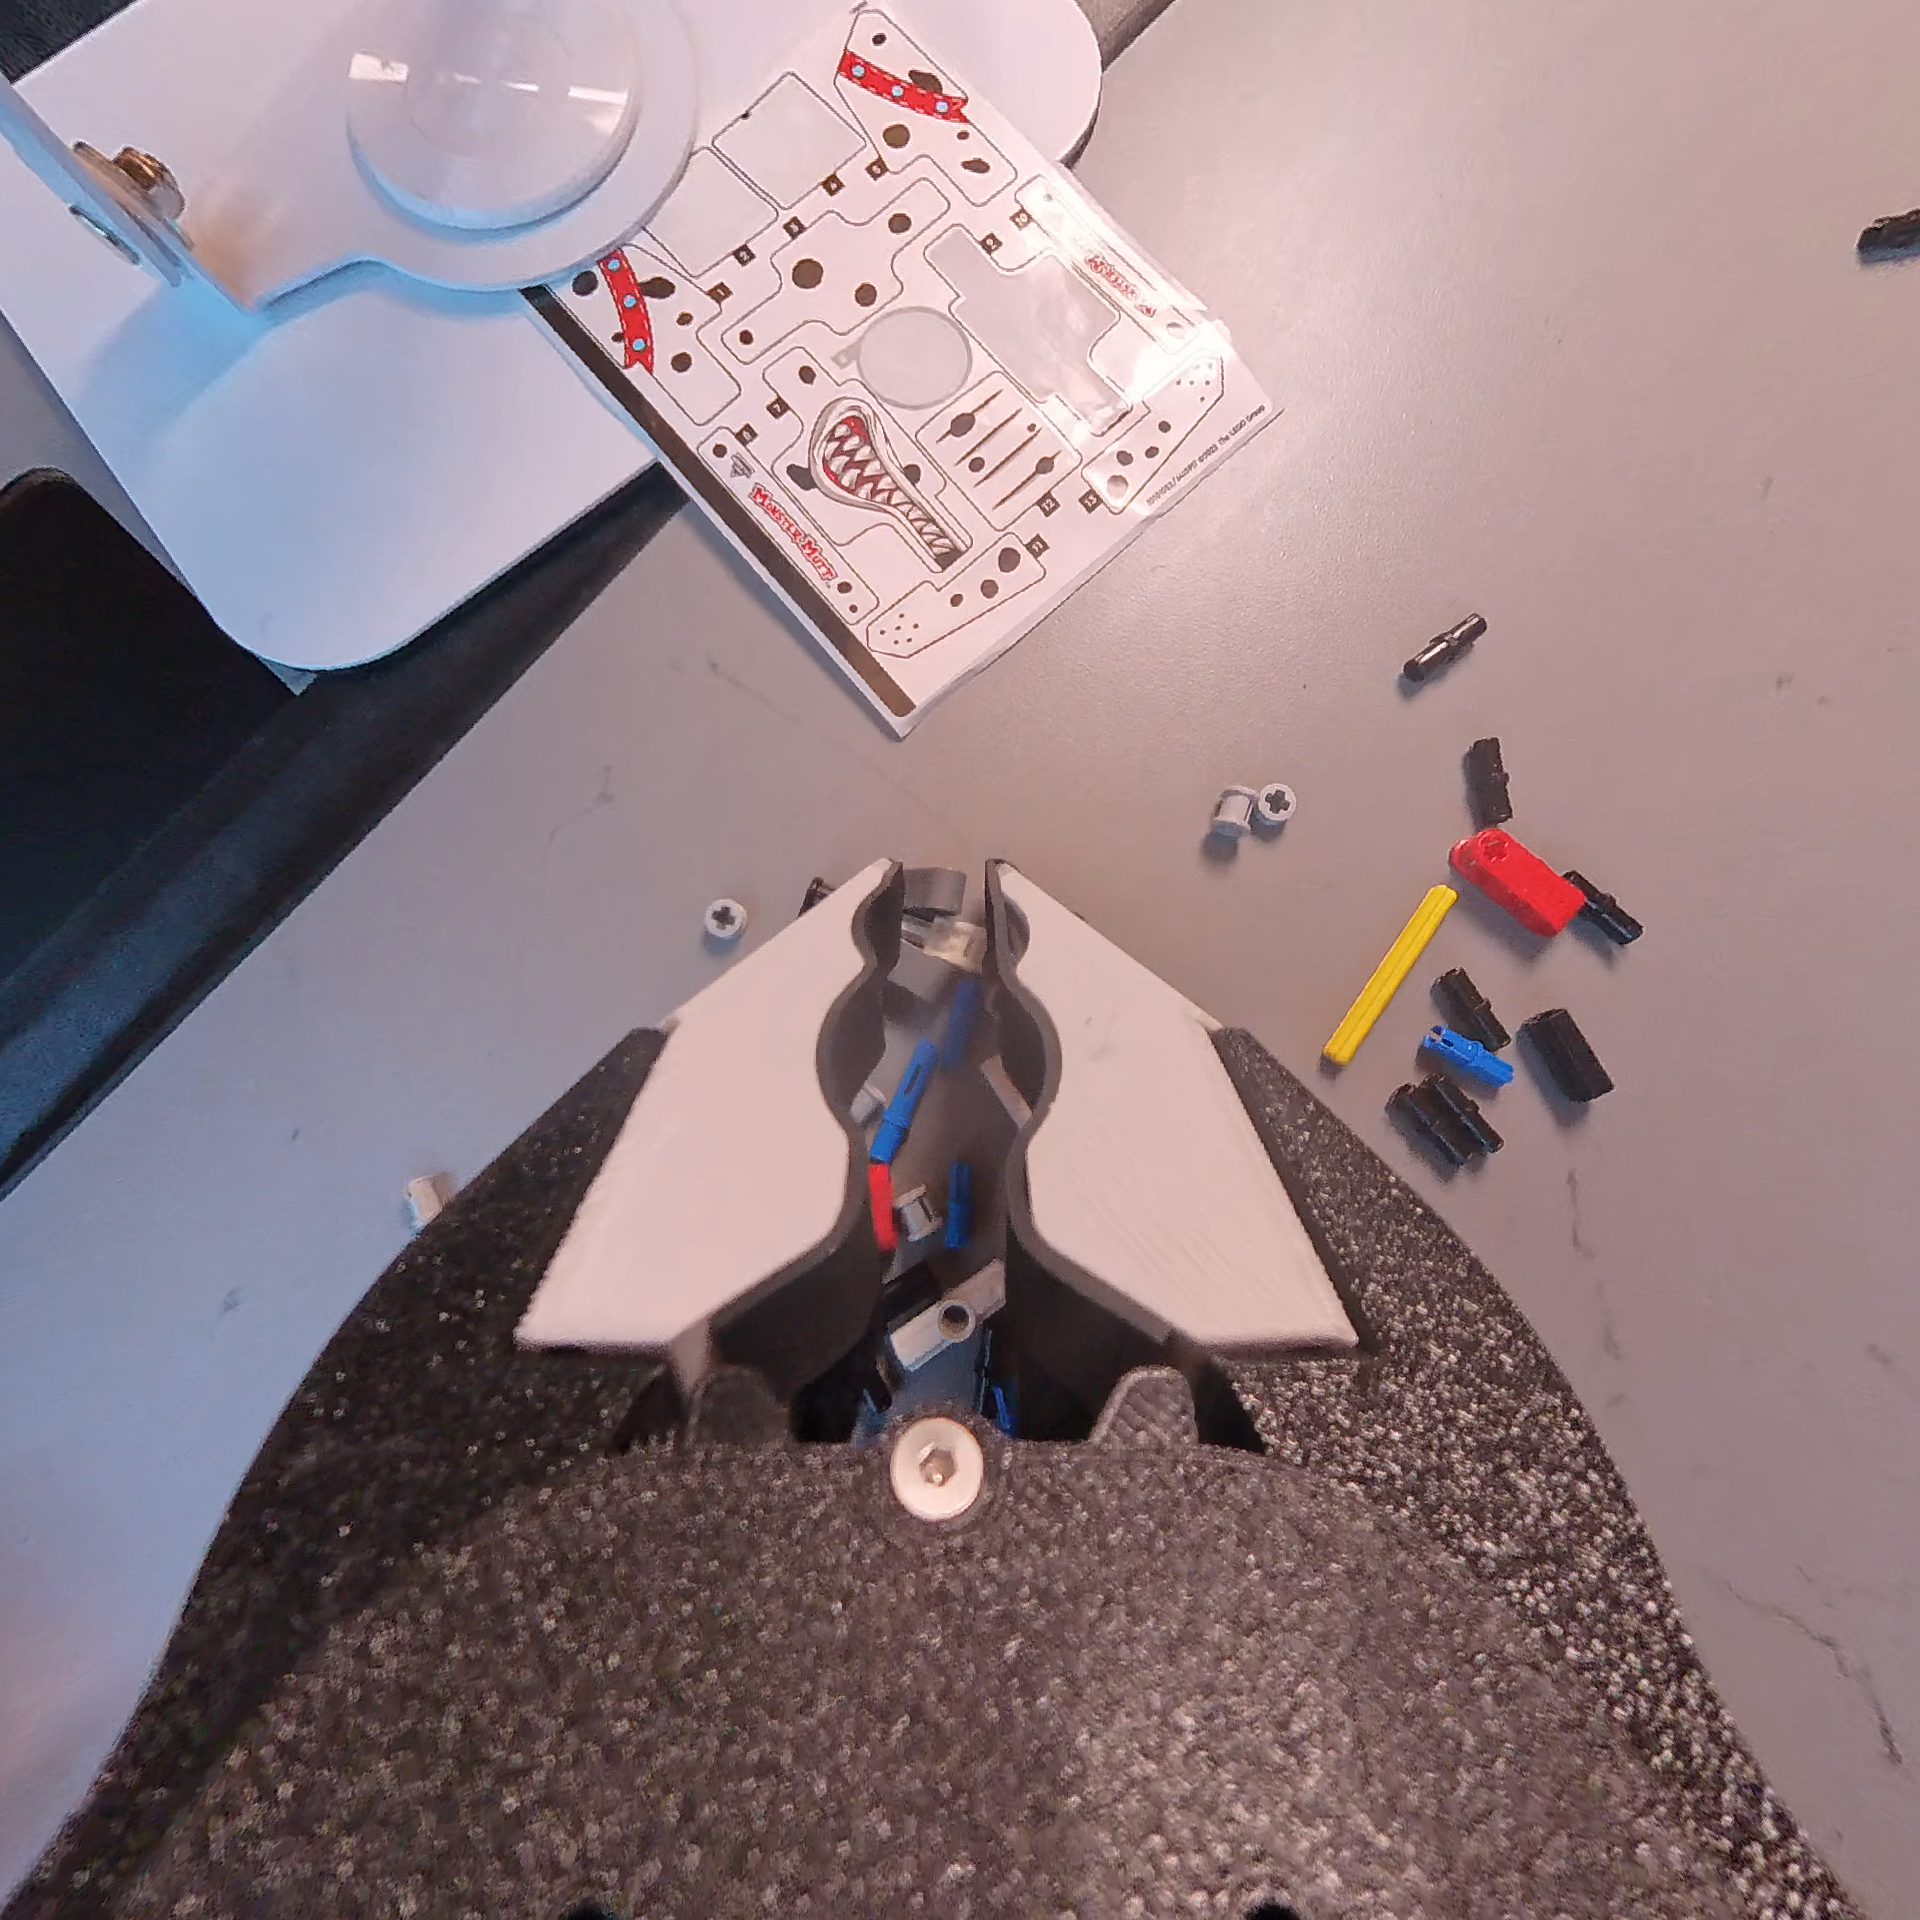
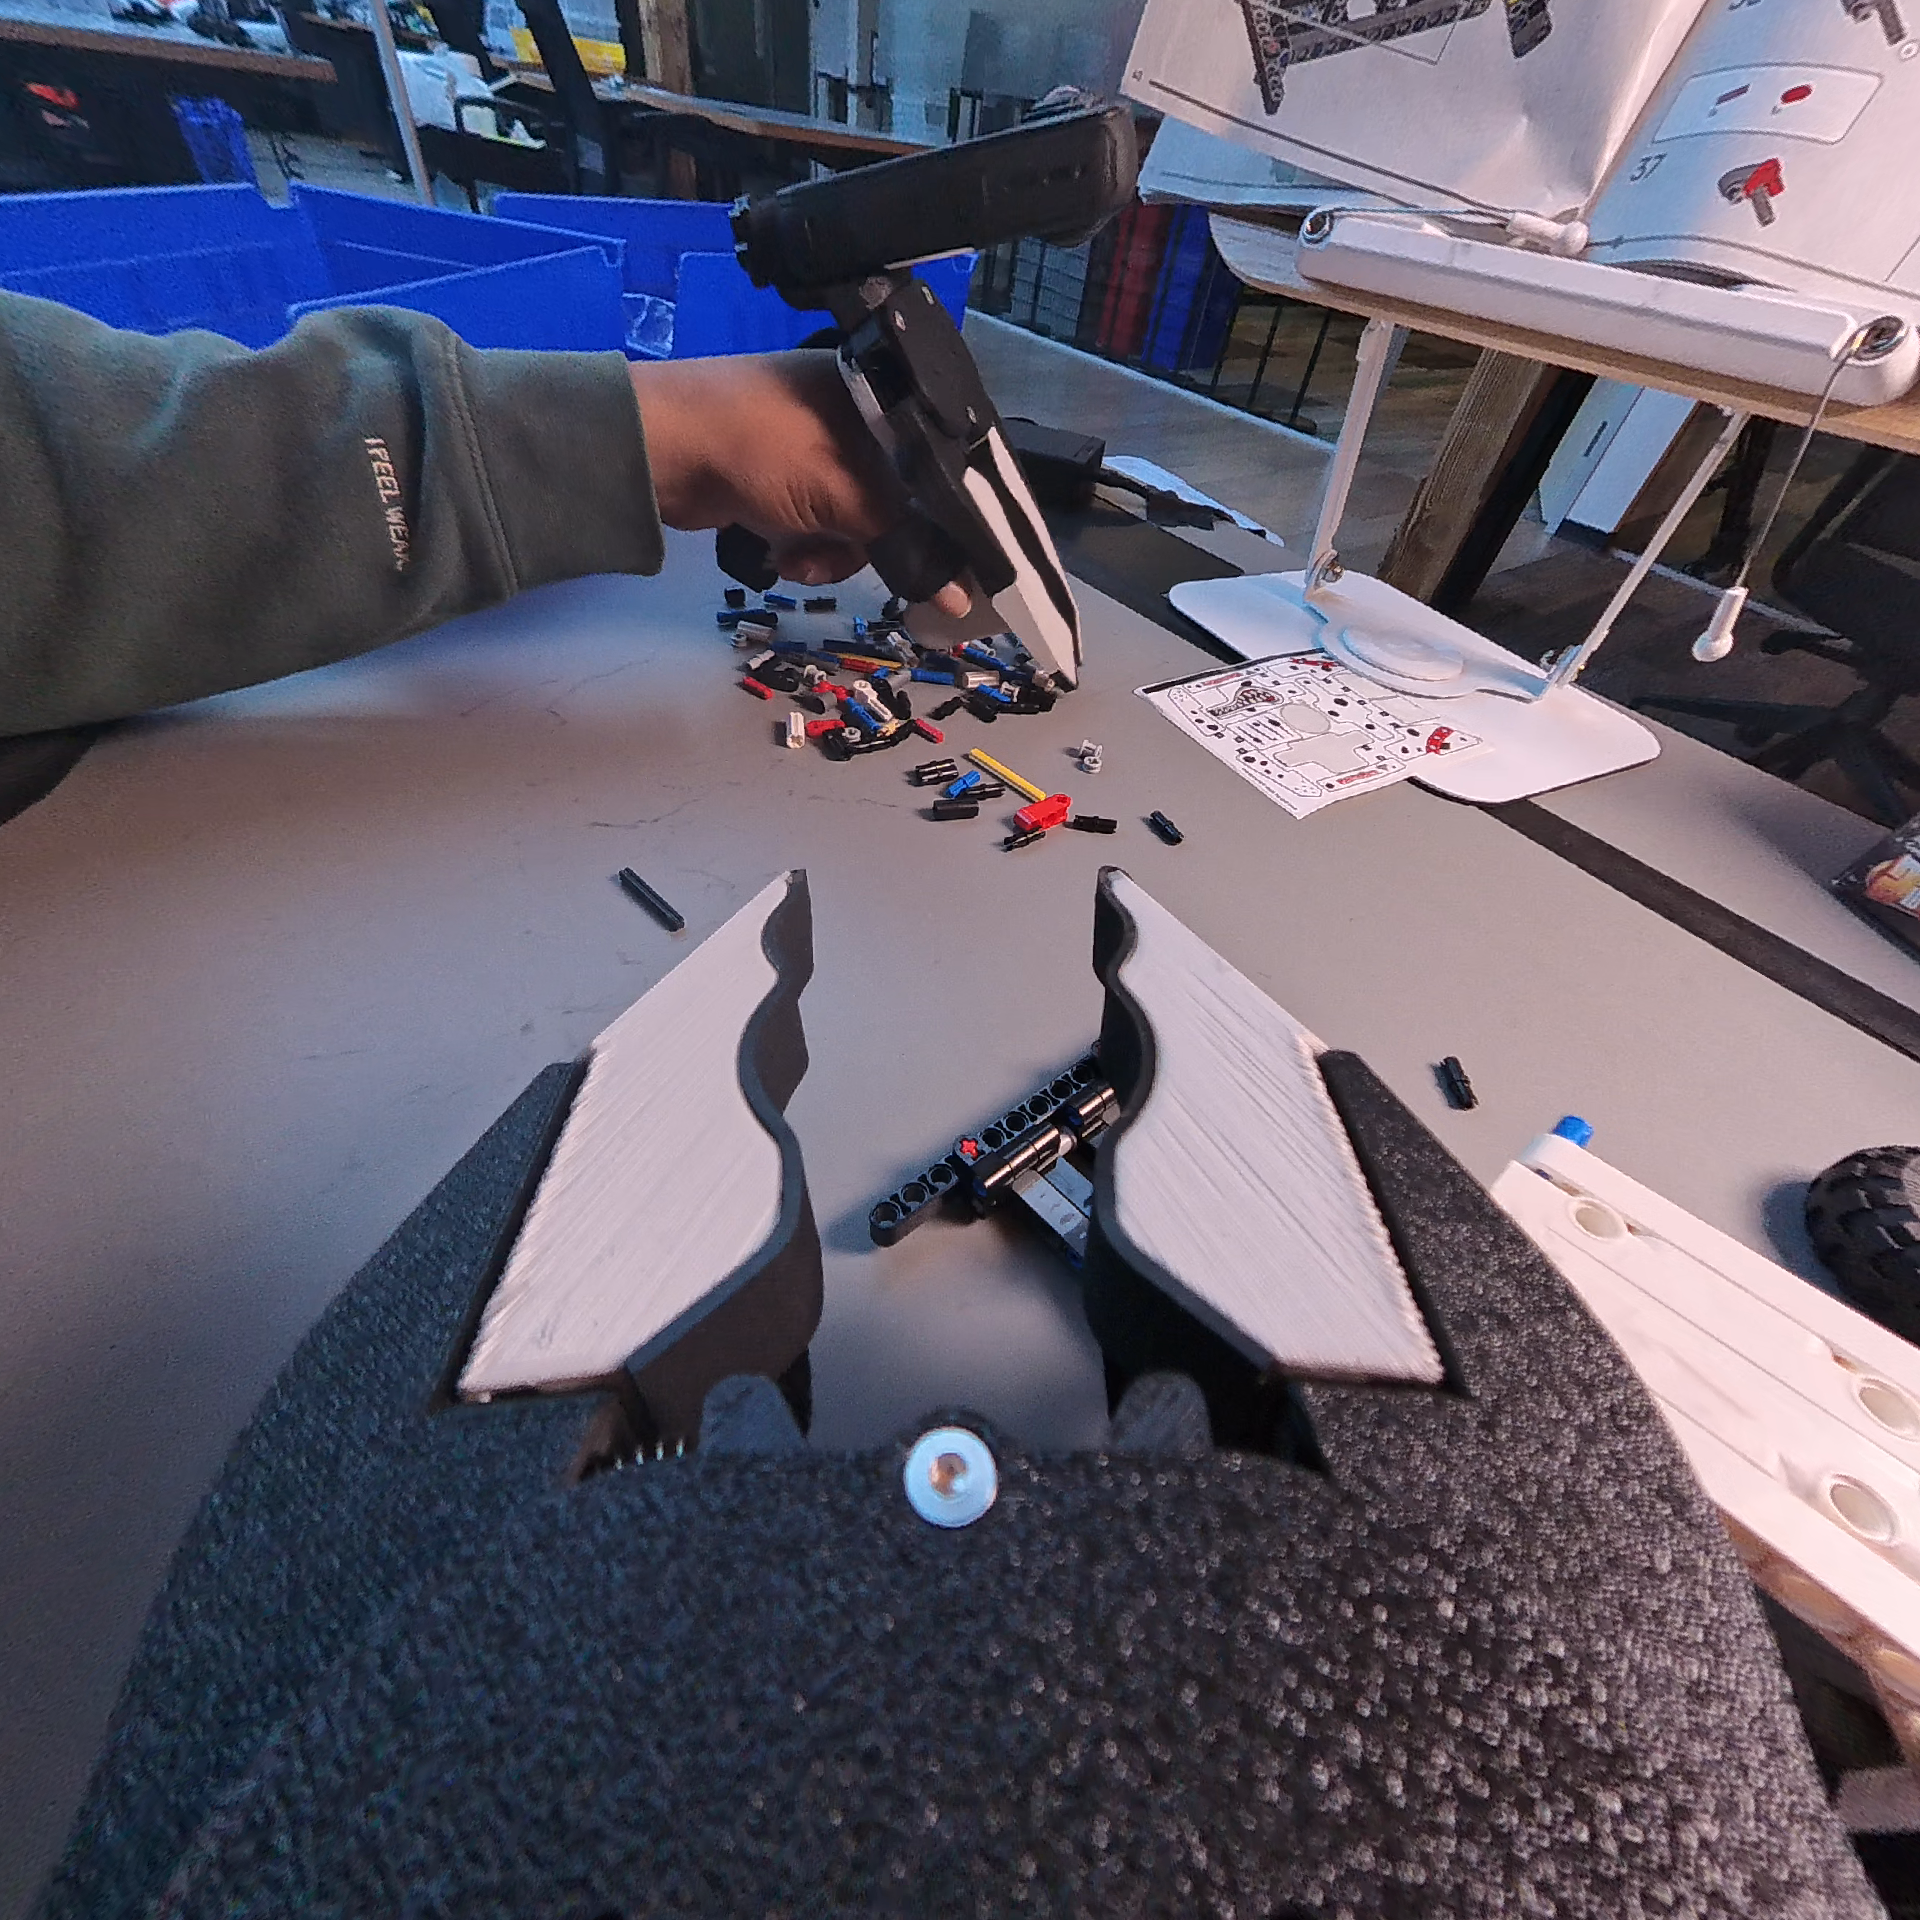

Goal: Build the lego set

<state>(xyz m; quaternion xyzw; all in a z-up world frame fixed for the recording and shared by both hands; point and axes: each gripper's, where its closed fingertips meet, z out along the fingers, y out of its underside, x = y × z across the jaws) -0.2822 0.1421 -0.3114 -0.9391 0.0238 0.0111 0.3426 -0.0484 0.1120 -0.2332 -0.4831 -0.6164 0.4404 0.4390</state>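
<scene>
We see the lego as a loose pile [image 2: 883, 686] of small black, blue, red and grey pins on the grey worktop [image 2: 312, 935], with a yellow axle [image 1: 1389, 972], a red connector [image 1: 1519, 881] and several black pins scattered just beside it. A part-built assembly [image 2: 997, 1153], a black holed beam with black pins and a grey piece, lies flat nearer to us.

Our left gripper [image 1: 940, 883] points steeply down into the pile, held in a hand [image 2: 769, 468] with a green sleeve [image 2: 312, 488]. Its fingers are nearly together, with a grey piece [image 1: 933, 891] seen at the tips; we cannot tell whether they pinch it.

Our right gripper [image 2: 951, 904] hangs low over the worktop with fingers spread wide. The assembly lies between them, its far end hidden behind the right finger.

A sticker sheet [image 1: 914, 395] rests partly under a white stand [image 2: 1455, 686] that carries the instruction booklet [image 2: 1558, 94].
</scene>
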